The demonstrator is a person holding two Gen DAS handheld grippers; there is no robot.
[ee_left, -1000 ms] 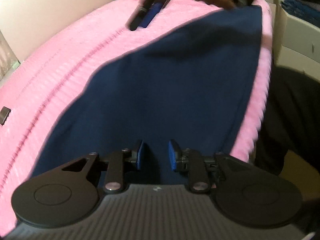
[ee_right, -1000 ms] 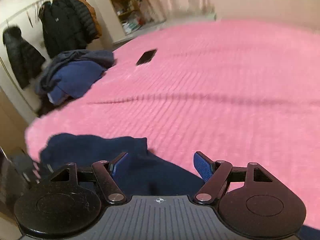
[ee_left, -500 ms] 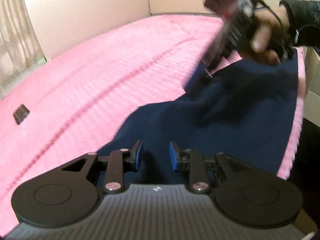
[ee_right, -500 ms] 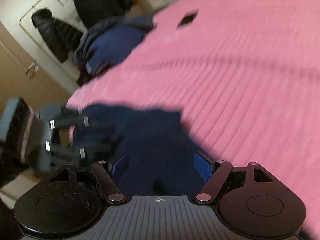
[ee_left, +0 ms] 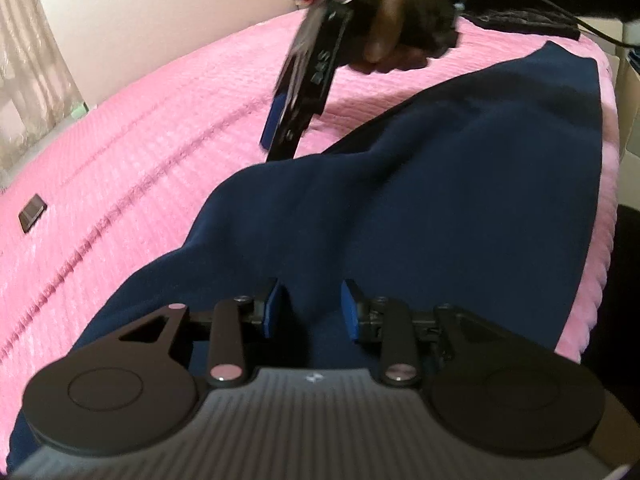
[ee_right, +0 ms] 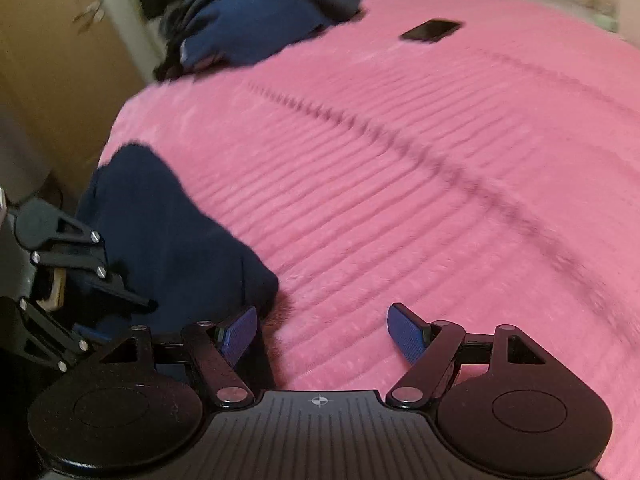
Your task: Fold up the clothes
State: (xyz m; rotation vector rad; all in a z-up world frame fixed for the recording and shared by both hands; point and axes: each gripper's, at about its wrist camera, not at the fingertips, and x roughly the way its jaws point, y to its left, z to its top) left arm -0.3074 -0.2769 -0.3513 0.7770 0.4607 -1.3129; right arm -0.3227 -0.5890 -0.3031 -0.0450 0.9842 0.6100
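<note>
Left wrist: dark navy knit garment [ee_left: 440,208] sprawls smooth over the ribbed pink bedspread [ee_left: 120,152], running toward one o'clock; left gripper [ee_left: 310,308] narrow, jaws opening, cloth between them.

Right wrist: garment bunched at nine o'clock; right gripper [ee_right: 322,334] wide, empty.

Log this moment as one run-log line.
step: fold | garment: navy, flat on pink bed | left claw: opening over garment, no grip | right claw: open, empty, at garment edge

Right gripper [ee_left: 280,120] swung off the navy garment [ee_left: 440,200] — over pink blanket [ee_right: 400,160].
</note>
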